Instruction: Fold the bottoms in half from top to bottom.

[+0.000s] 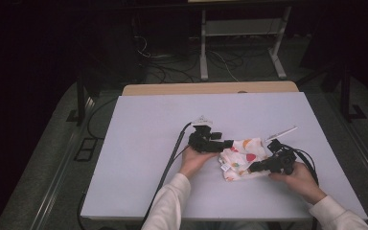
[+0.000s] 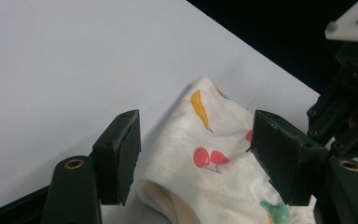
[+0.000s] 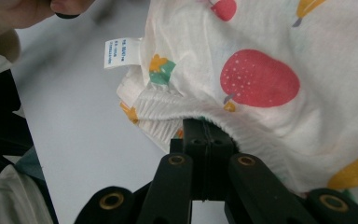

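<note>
White table (image 1: 143,143): fruit-print cloth (image 1: 242,158) (crumpled); left jaws spread, right jaws pinching hem.

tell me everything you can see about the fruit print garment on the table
The small white garment looks like soft cotton, printed with red, orange and green fruit, with a ribbed hem and a white care label. It lies crumpled on the white table. The right gripper pinches its hem; the left gripper straddles it, jaws open.

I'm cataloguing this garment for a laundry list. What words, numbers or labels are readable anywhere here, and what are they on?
White care tag sewn to the edge of the fruit-print garment: a few lines of small print, too blurred to read.
Nothing else carries legible text: none on the table or the grippers.
</note>
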